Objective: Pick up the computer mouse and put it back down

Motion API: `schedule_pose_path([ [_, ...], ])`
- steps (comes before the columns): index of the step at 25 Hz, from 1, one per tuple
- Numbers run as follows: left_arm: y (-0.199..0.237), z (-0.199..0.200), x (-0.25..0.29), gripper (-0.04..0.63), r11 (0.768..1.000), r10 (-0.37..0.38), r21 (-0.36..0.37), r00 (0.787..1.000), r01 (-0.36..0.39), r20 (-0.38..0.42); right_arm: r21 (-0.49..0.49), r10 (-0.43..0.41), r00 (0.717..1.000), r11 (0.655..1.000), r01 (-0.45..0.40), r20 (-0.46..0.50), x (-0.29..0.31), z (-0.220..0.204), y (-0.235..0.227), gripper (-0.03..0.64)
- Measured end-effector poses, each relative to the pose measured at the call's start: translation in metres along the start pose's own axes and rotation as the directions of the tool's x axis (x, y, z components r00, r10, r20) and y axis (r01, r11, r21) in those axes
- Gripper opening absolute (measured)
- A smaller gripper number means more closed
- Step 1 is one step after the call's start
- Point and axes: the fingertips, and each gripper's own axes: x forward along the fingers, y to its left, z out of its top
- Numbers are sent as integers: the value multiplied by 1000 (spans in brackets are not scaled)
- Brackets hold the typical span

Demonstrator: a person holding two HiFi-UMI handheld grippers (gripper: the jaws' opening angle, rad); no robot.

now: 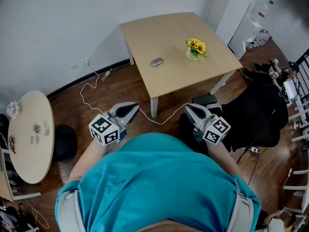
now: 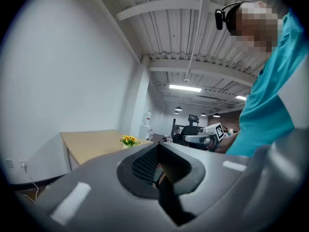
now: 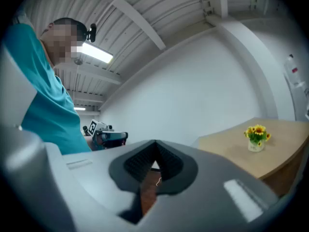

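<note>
Both hands hold their grippers about level, close in front of the torso. The left gripper [image 1: 131, 109] and right gripper [image 1: 189, 109] have jaws pressed together, empty. The computer mouse [image 1: 157, 62] lies on the counter [image 1: 164, 30], well ahead, near the flowers [image 1: 196, 48].

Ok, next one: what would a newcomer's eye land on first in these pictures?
Two marker-cube grippers are held out before the teal shirt, with the left claw and the right claw both shut and empty. Beyond them a wooden table carries bright sunflowers at its right and the grey computer mouse, untouched, to their left.
</note>
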Motion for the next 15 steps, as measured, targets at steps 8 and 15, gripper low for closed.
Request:
schedule_pose_path([
  [8, -30, 0, 46, 6, 999, 34, 2, 999, -34, -26, -10, 48, 999, 999, -48, -13, -41, 2, -29, 3],
  [15, -48, -8, 81, 6, 999, 28, -19, 997, -29, -72, 1, 64, 998, 998, -64, -17, -60, -3, -60, 3],
])
